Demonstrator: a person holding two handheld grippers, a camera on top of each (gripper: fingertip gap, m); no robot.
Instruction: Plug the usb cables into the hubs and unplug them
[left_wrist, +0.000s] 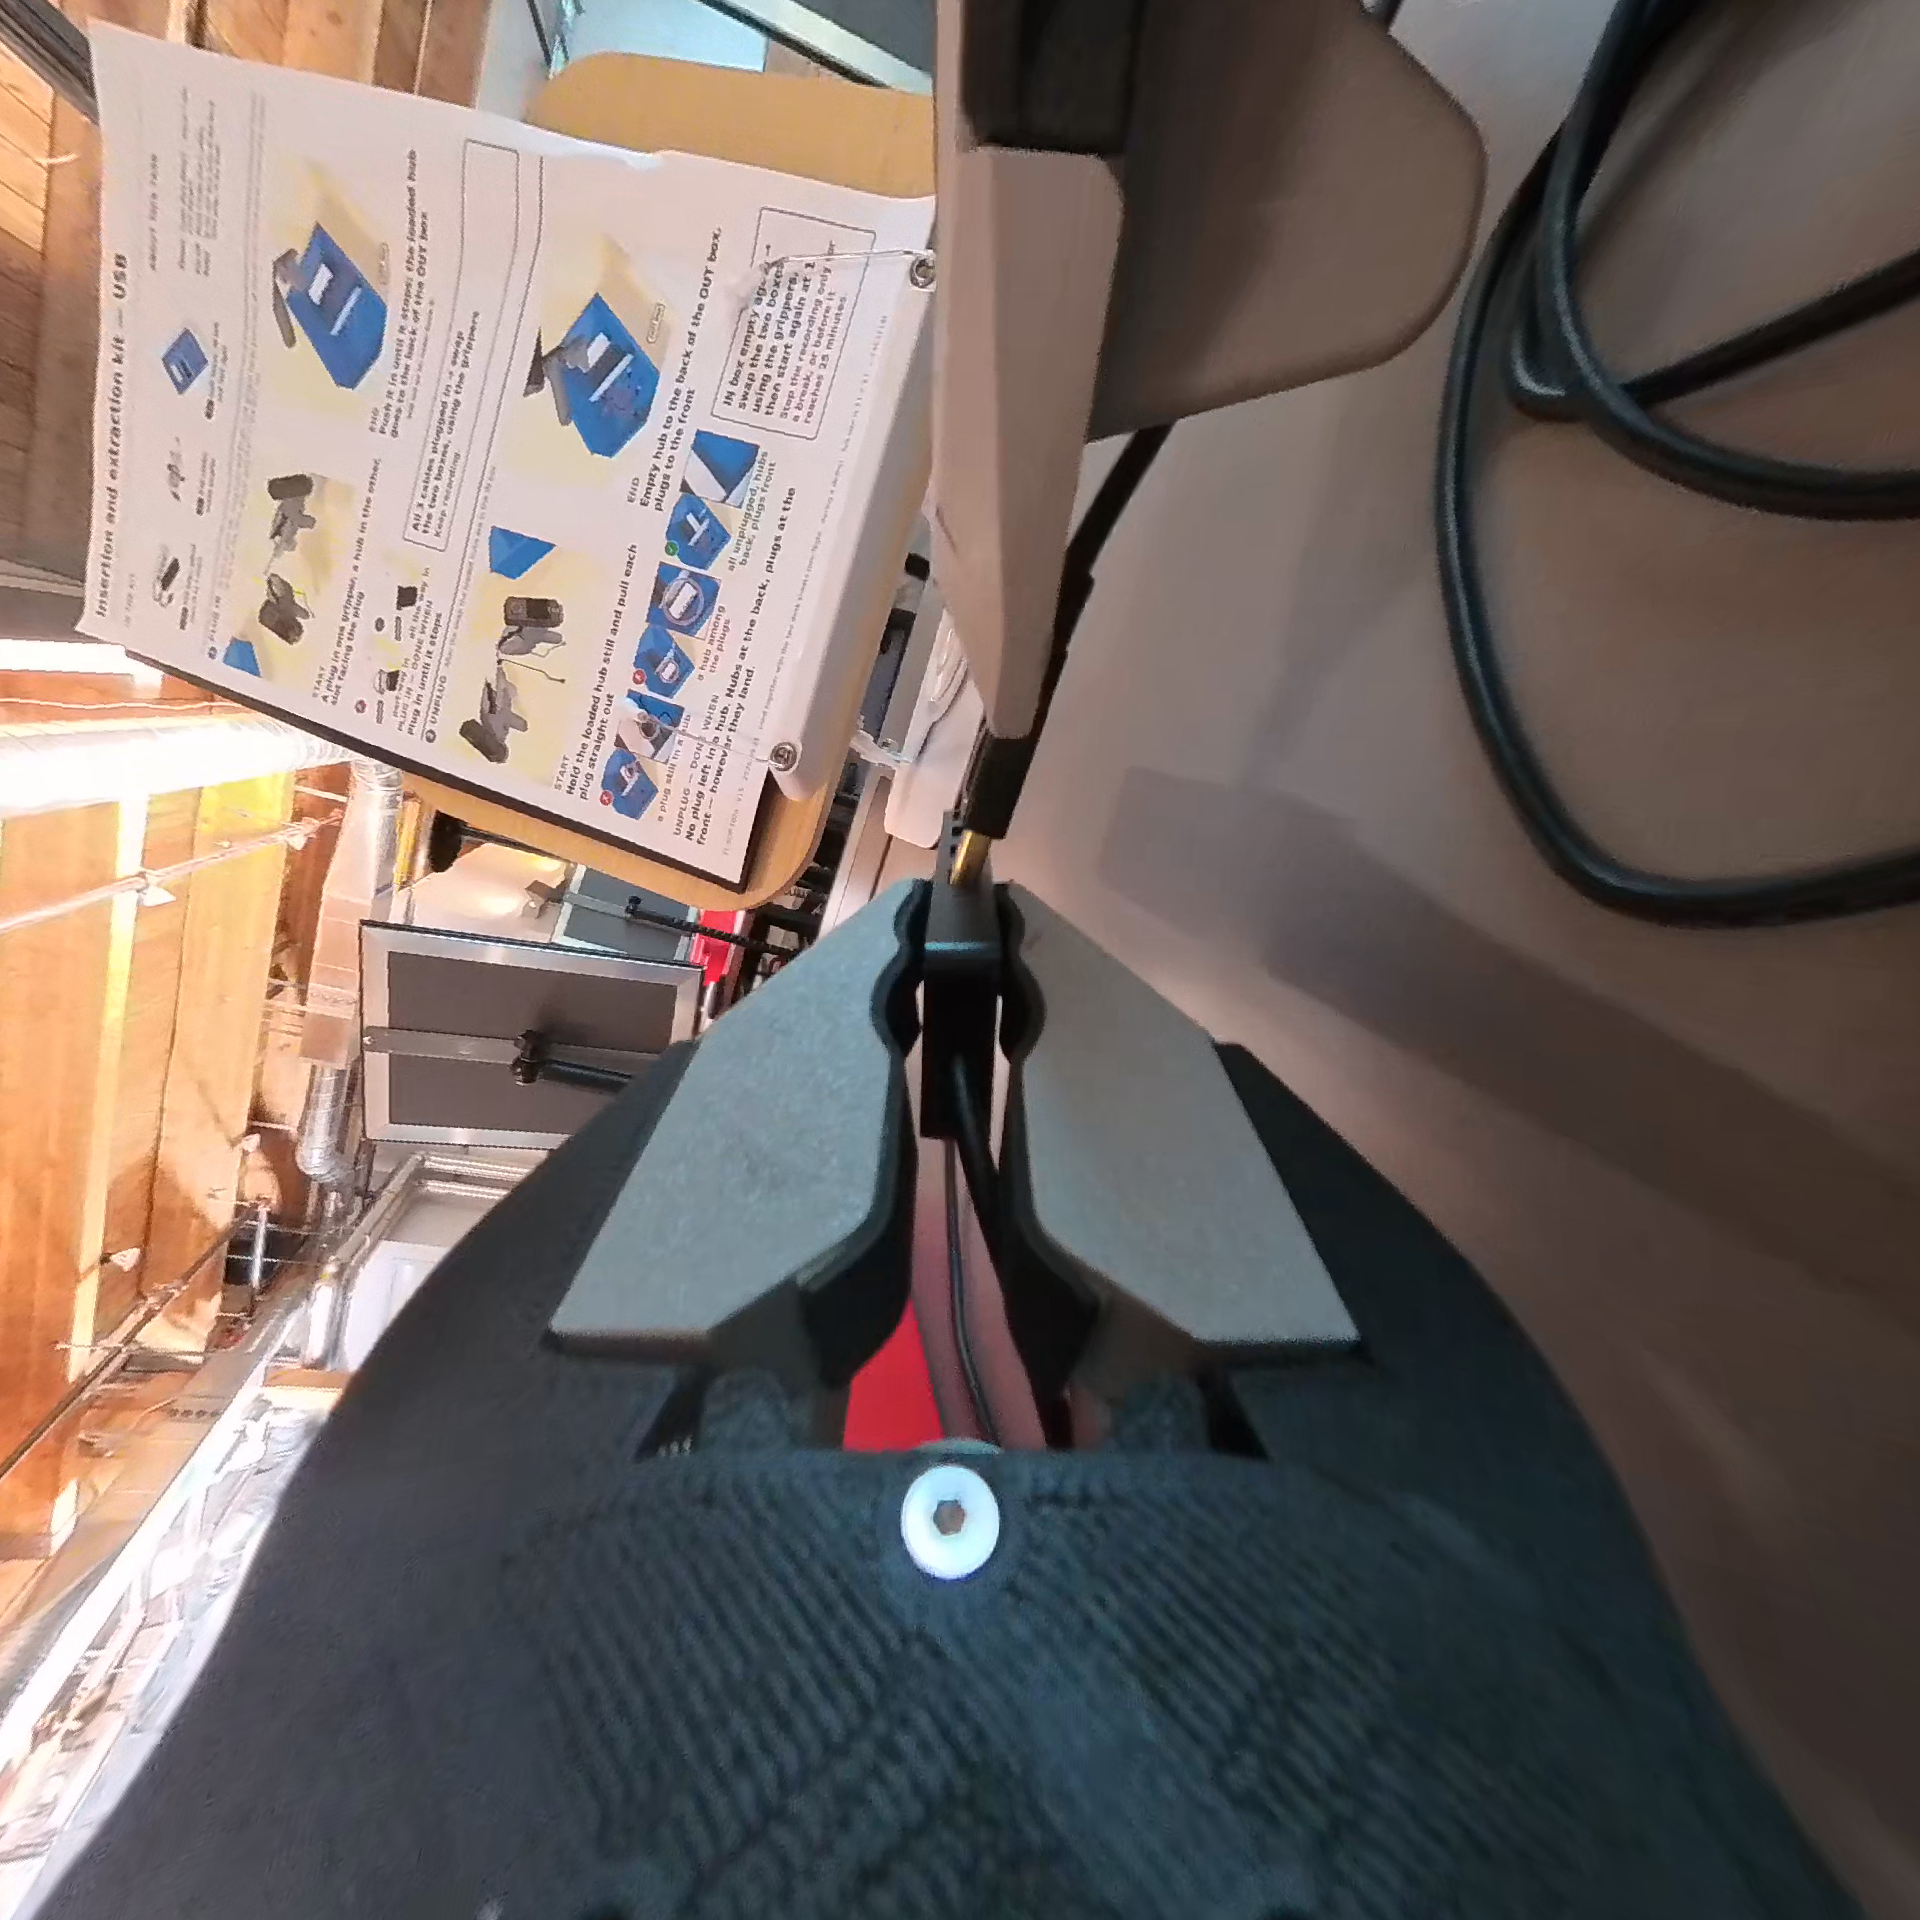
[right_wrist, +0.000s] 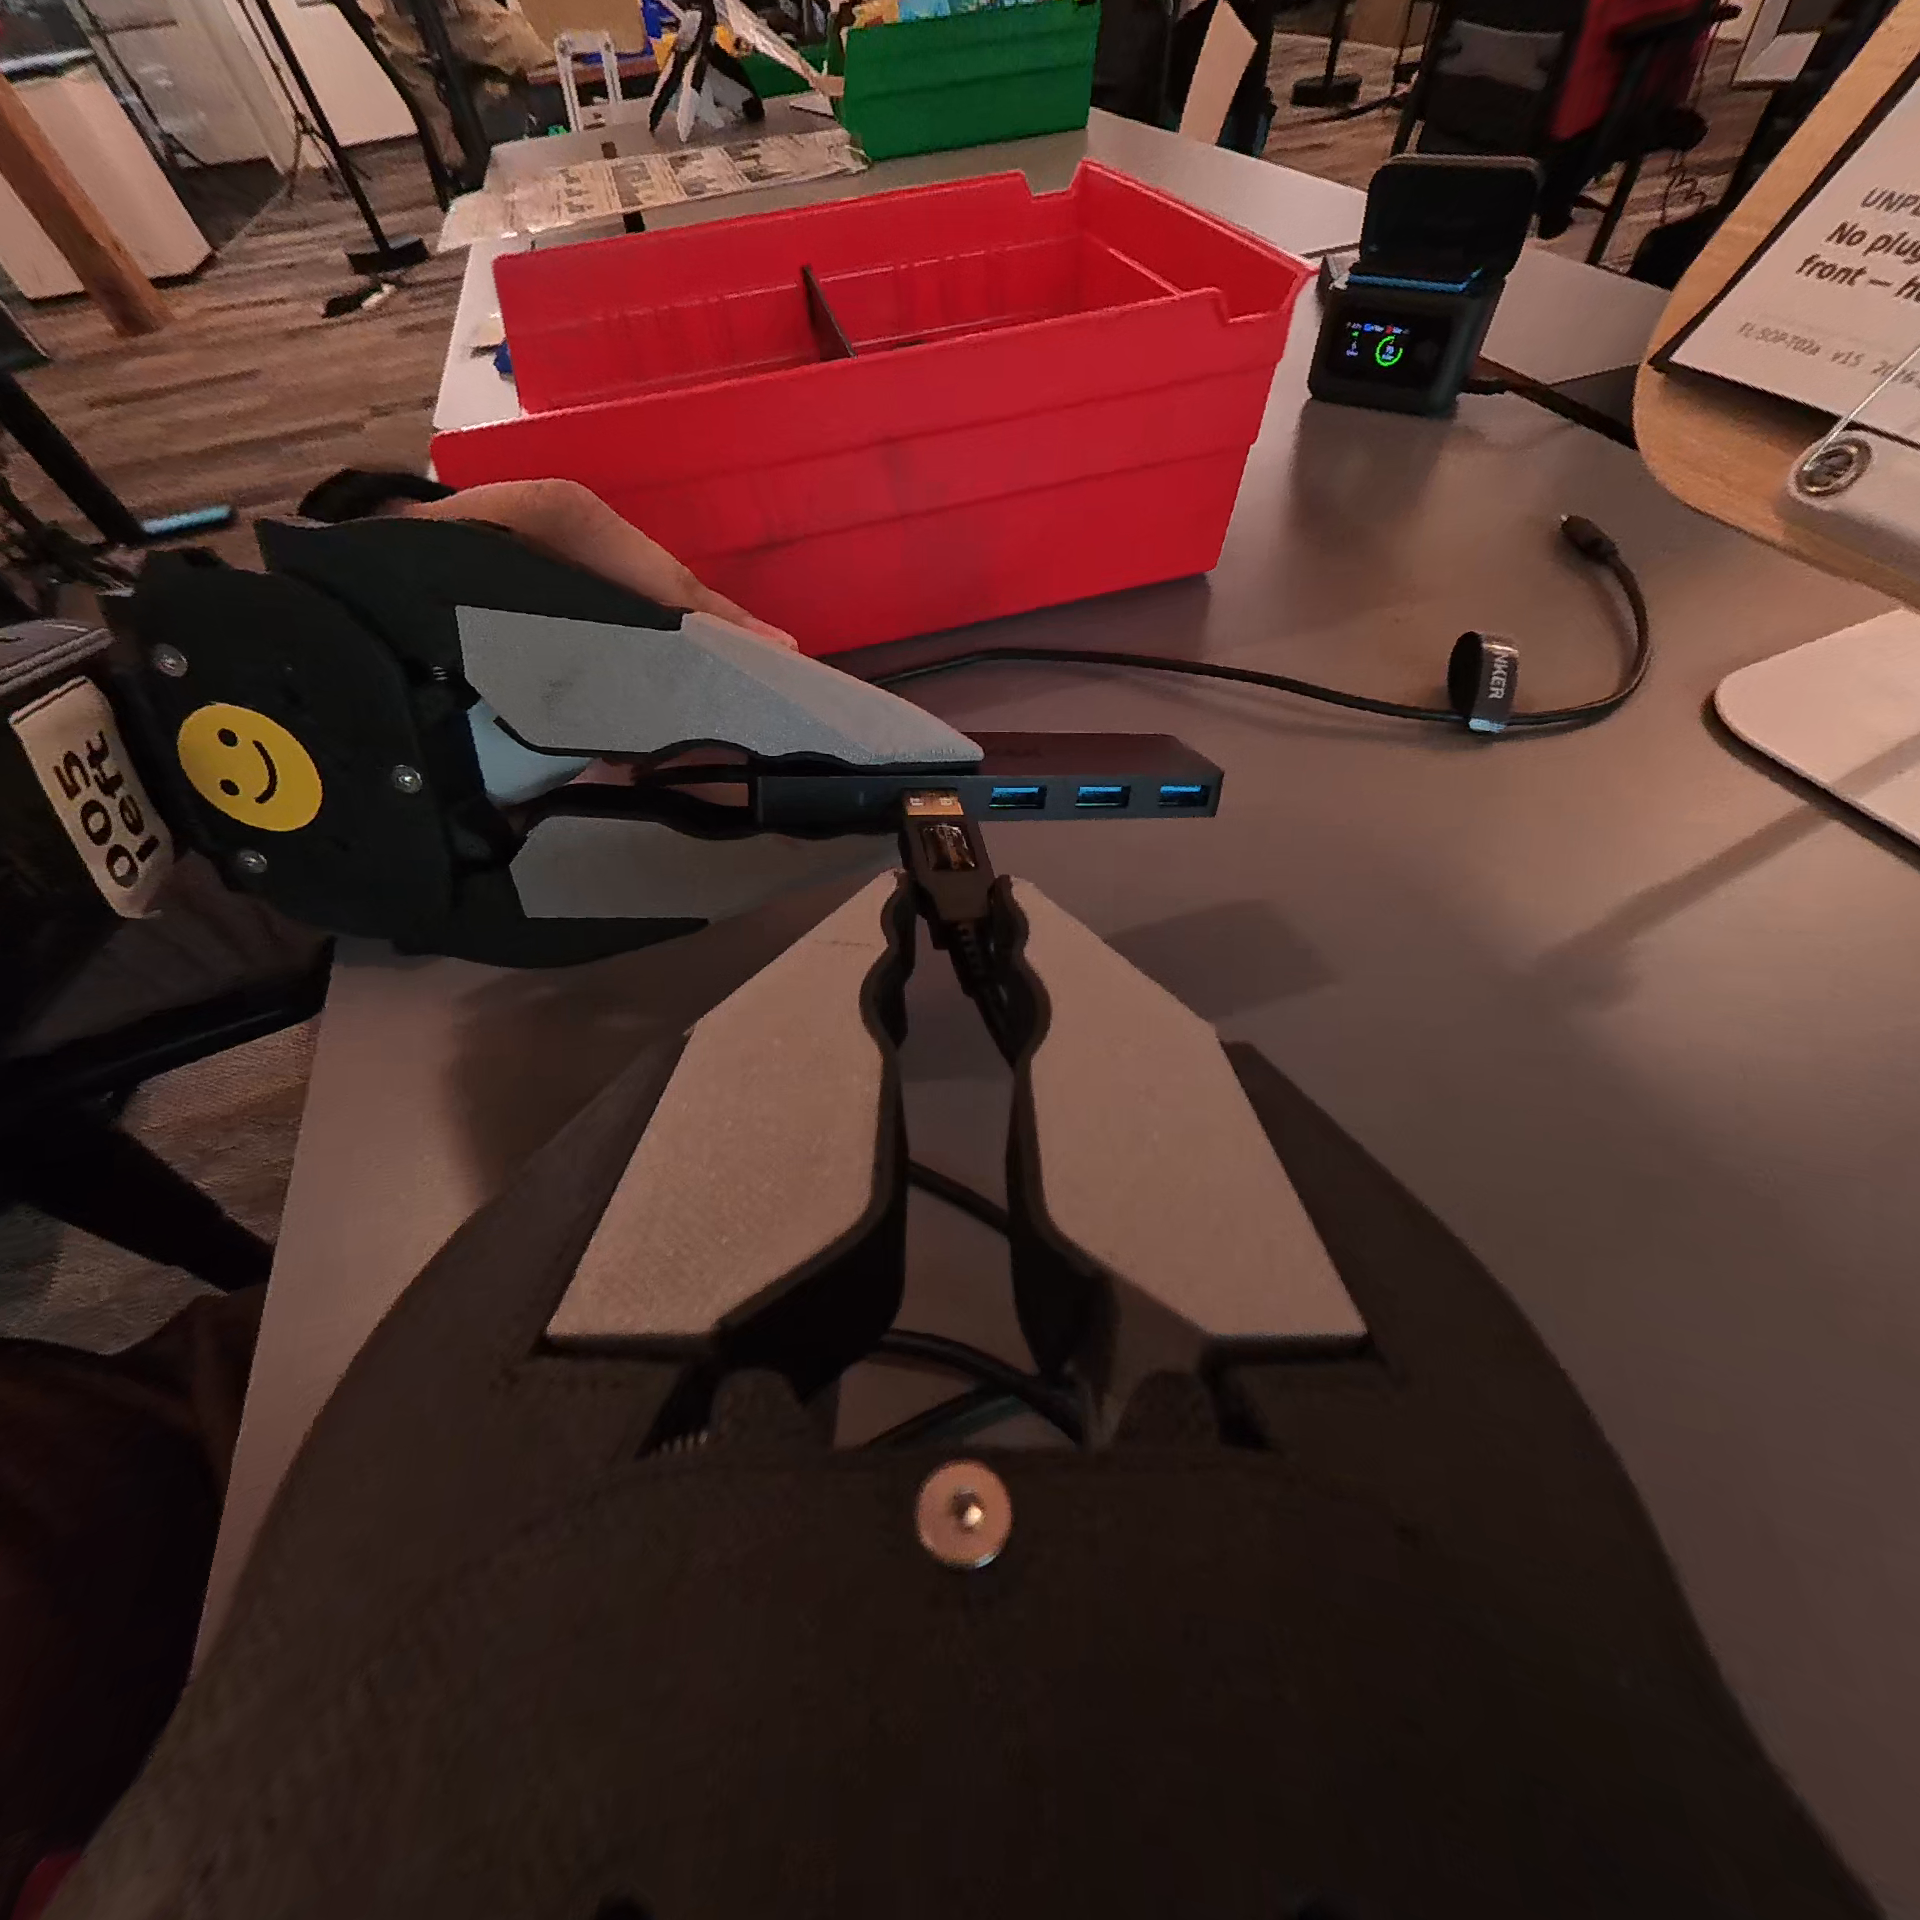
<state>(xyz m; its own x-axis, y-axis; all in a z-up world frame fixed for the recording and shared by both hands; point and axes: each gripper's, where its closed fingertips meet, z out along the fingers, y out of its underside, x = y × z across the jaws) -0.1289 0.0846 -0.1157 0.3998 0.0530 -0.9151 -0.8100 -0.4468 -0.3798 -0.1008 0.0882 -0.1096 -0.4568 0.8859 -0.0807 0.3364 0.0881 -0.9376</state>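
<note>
My right gripper pinched the black, gold-tipped USB plug at the slim black four-port hub's first port; the left gripper clamped the hub above the grey worktop. A tilted plug risked jamming.

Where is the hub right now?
In the right wrist view the hub is held above the table by the left claw, in front of the red bin.

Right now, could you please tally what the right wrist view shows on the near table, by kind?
USB hub: 1
USB plug: 1
Red bin: 1
Grippers, left and right: 2
Small device with a lit screen: 1
Total: 6
</note>
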